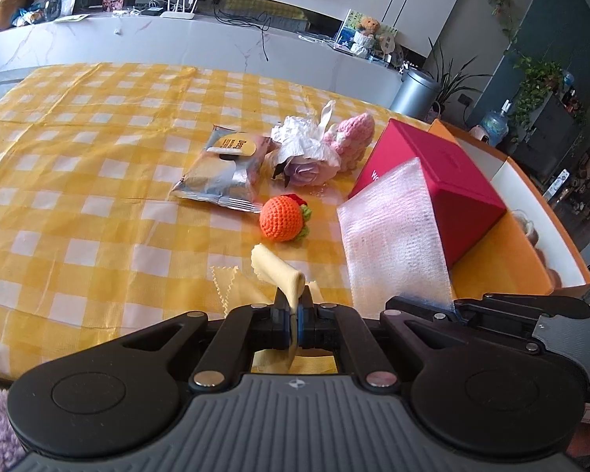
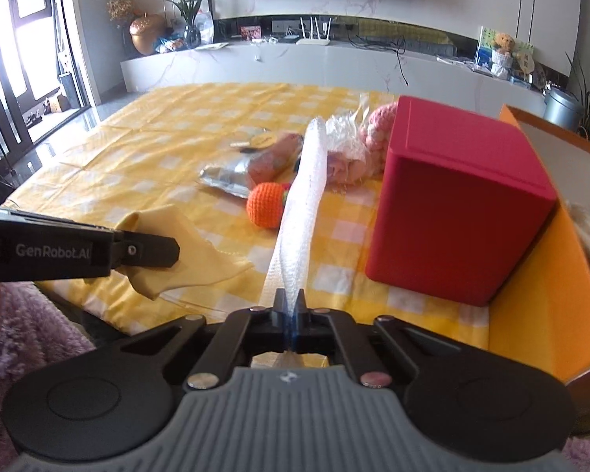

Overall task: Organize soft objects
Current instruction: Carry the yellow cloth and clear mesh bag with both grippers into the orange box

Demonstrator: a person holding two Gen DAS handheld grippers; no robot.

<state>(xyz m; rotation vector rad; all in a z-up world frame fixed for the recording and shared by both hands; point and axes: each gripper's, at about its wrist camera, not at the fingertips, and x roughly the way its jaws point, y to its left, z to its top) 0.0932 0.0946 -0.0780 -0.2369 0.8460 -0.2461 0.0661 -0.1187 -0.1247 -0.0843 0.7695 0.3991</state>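
My left gripper (image 1: 294, 306) is shut on a pale yellow cloth (image 1: 279, 271) near the table's front edge; it also shows in the right wrist view (image 2: 188, 247) under the left gripper (image 2: 153, 251). My right gripper (image 2: 291, 303) is shut on a white foam wrap sheet (image 2: 303, 196), seen in the left wrist view (image 1: 393, 236) standing upright beside the red box (image 1: 432, 181). An orange crocheted fruit (image 1: 281, 218), a silver snack packet (image 1: 220, 173), a wrapped flower bundle (image 1: 306, 149) and a pink knitted toy (image 1: 354, 137) lie mid-table.
An orange open box (image 2: 546, 306) stands at the right edge with the red box (image 2: 456, 204) leaning against it. The table has a yellow checked cloth (image 1: 78, 196). A purple fuzzy rug (image 2: 23, 334) lies below the front edge.
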